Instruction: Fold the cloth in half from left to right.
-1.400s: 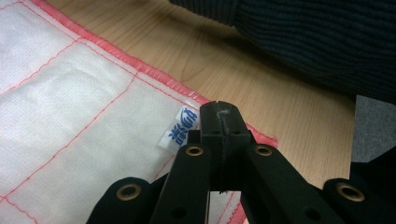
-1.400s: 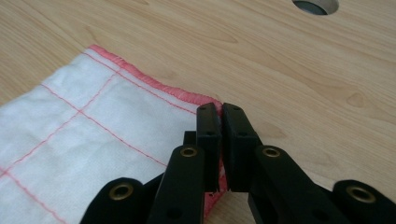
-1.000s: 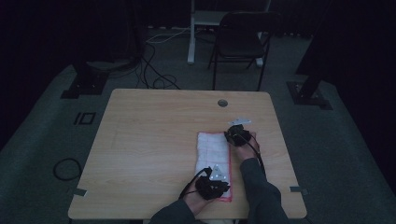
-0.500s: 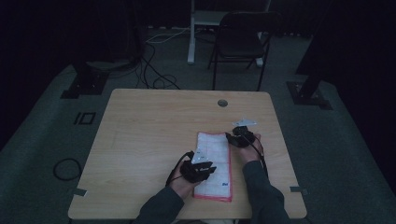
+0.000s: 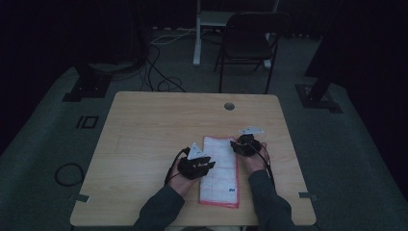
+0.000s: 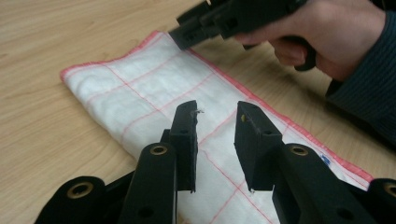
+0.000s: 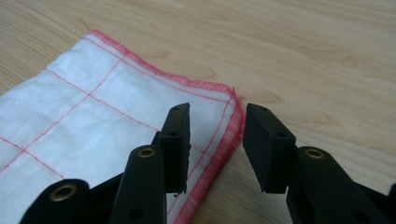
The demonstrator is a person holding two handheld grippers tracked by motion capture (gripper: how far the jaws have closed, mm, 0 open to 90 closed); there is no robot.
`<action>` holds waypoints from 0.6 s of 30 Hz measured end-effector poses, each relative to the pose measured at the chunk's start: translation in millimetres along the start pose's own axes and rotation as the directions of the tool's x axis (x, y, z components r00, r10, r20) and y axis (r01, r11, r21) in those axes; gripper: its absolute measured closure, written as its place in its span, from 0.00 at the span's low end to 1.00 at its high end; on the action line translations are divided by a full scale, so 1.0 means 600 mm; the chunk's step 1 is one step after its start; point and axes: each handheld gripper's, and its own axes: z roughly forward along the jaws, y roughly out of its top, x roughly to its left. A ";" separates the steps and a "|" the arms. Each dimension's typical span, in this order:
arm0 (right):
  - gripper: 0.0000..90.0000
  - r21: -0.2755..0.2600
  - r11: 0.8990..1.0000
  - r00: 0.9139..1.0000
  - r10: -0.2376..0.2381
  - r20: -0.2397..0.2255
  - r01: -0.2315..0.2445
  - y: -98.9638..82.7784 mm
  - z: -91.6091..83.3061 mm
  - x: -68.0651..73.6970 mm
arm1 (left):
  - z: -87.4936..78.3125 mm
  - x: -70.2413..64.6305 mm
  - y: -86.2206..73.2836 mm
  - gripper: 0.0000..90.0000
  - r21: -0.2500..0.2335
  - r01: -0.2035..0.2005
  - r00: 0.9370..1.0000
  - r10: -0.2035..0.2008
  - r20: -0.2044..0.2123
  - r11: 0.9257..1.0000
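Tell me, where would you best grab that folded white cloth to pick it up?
Probably at a corner. The cloth lies flat on the table, so its face gives little to pinch, while the red-stitched corner stands slightly thick. Come from above and outside the edge, as the open right gripper is placed now.

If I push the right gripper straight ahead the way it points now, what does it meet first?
Most likely the far corner of the folded cloth: the right gripper stands open over its red-stitched edge. Past that lies bare table. Depth is hard to judge; it might skim over the cloth.
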 end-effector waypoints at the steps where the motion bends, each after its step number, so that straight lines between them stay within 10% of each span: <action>1: 0.69 0.002 1.000 1.000 0.005 -0.001 -0.005 -0.001 0.001 0.000 | -0.001 0.001 0.001 0.78 -0.003 -0.001 1.000 0.001 -0.003 1.000; 18: 0.68 -0.007 1.000 1.000 0.019 -0.008 -0.019 -0.008 -0.004 -0.009 | -0.003 0.040 0.012 0.72 -0.033 -0.002 0.998 0.000 -0.070 0.999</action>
